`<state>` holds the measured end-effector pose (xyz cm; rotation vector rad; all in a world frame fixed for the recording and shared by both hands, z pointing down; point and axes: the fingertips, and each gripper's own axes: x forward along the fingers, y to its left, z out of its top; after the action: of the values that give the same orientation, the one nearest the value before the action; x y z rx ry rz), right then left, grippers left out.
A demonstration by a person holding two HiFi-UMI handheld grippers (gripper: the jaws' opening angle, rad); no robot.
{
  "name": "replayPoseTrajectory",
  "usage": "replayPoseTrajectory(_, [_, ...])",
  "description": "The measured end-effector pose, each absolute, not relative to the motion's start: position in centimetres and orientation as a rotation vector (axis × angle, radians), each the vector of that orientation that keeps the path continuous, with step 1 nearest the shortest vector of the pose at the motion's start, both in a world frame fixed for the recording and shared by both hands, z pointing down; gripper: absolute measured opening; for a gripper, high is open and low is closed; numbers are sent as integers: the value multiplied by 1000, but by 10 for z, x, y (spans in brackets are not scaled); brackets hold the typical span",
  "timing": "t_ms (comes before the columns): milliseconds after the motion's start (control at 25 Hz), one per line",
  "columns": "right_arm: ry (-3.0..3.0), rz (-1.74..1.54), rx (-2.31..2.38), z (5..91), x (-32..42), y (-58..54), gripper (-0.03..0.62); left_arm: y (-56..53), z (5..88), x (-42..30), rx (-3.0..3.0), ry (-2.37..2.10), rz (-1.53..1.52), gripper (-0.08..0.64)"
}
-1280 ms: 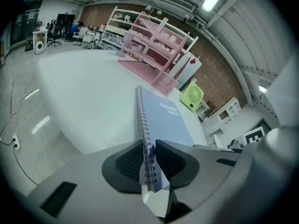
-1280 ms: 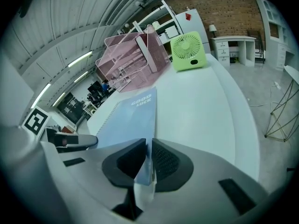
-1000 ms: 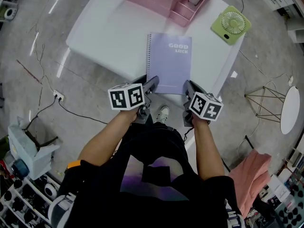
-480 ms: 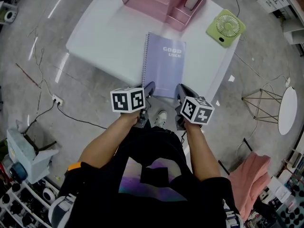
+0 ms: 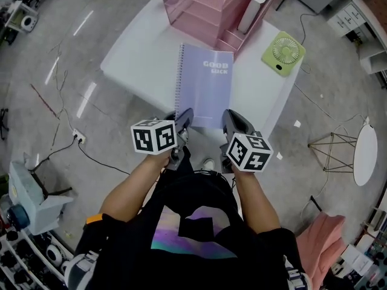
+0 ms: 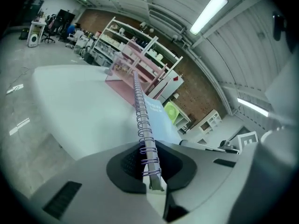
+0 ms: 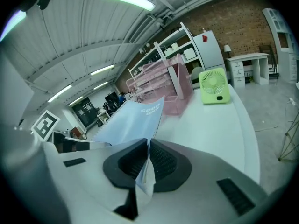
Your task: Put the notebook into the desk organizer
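Fingers of the left gripper (image 5: 182, 119), having just closed, are clamped on the near spiral-bound corner of the notebook (image 5: 205, 86). Those of the right gripper (image 5: 232, 121), just closing too, pinch its near right corner. The notebook stretches straight away from both over the white tabletop (image 5: 139, 53). Its spiral is on the left and its long axis points at the pink desk organizer (image 5: 202, 8) just beyond. A green fan (image 5: 283, 53) stands farther right.

- The white table (image 5: 139, 59) is in the top middle of the head view. It stands on a grey floor (image 5: 54, 180).
- A pink desk organizer (image 5: 205, 8) stands on the table's far side, at the top of the frame.
- A small green fan (image 5: 283, 53) sits on the table near the organizer, at the upper right.
- Thin wires (image 5: 57, 98) lie on the floor at the left.
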<state>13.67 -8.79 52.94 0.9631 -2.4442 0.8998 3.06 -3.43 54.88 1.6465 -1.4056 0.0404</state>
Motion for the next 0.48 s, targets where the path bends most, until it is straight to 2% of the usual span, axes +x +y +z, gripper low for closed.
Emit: replayPoseTrajectory(480, [-2677,705,959,431,73,-98,34,-47,455,-33,1776,-1519,-77,34])
